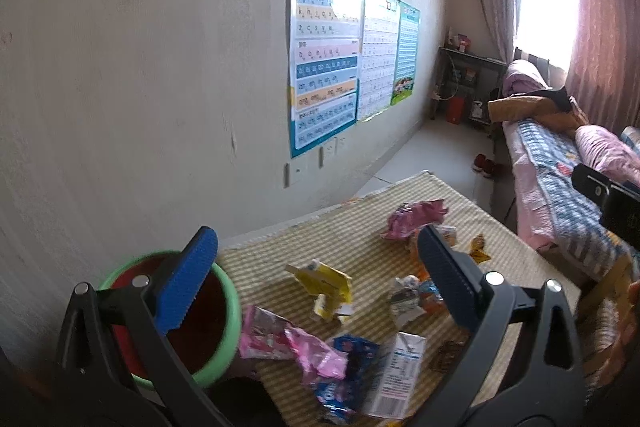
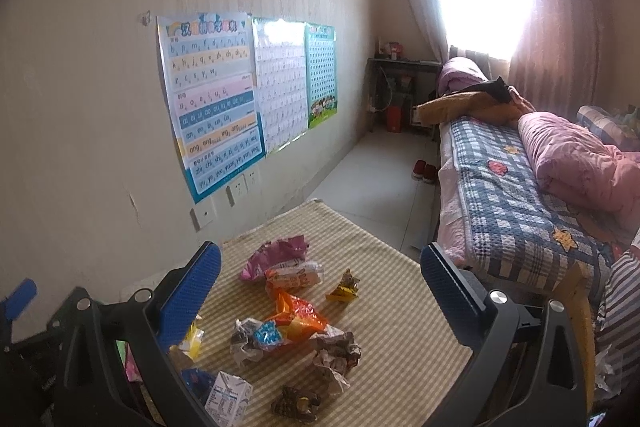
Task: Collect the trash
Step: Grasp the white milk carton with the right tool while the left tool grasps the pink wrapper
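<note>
Wrappers (image 2: 295, 315), roughly ten, beside one green bin (image 1: 224, 311); both grippers' jaws spread, empty.

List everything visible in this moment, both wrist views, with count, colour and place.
bin: one, green rim, dark red inside, at the table's left edge
table cover: one, yellow-striped, under the trash
pink wrappers: several, near the bin; another at the far side
yellow carton: one, flattened, mid-table
white carton: one, near edge
orange wrapper: one, centre
small gold wrapper: one, right of centre
blue cookie wrapper: one, near edge
brown wrappers: two, crumpled, near side
wall posters: three, blue, white, green, left wall
bed: one, blue check cover, pink quilts, right
red shoes: one pair, floor by bed
left gripper: blue pads, open, empty
right gripper: blue pads, open, empty
</note>
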